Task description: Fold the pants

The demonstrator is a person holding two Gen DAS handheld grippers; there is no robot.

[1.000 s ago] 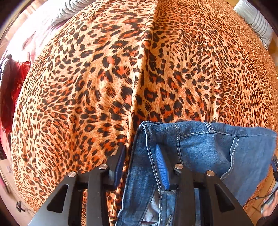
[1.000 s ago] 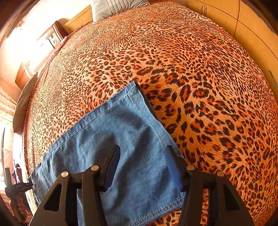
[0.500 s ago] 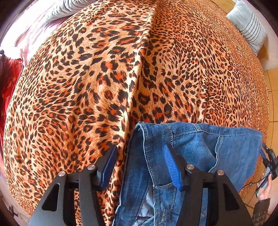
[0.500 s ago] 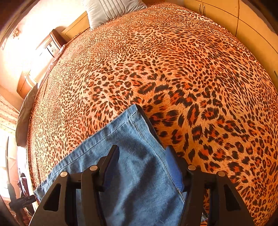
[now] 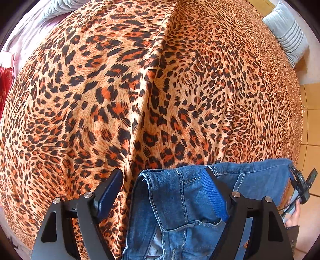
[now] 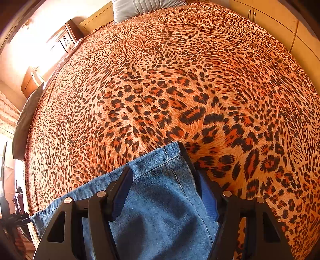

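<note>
Blue denim pants (image 5: 180, 204) lie on a leopard-print bedspread (image 5: 140, 90). In the left wrist view the waistband end sits between my left gripper's (image 5: 163, 178) open blue-padded fingers (image 5: 109, 190); the right finger rests on the denim, the left one over the bedspread. In the right wrist view the hem end of a leg (image 6: 160, 200) lies between and under my right gripper's (image 6: 162, 172) open fingers (image 6: 122, 190). Neither gripper clamps the cloth.
Striped pillows lie at the bed's far corners (image 5: 288, 32) (image 6: 144, 8). Wooden furniture (image 6: 66, 38) stands beside the bed, with cupboard doors (image 6: 280, 22) beyond it. The other hand and gripper (image 5: 300, 184) show at the pants' right edge. Tiled floor (image 5: 312, 120) runs alongside.
Both grippers have pulled back and lower along the pants, so the denim fills less of each view. The left fingers have opened wider. The pants have stayed flat on the bed.
</note>
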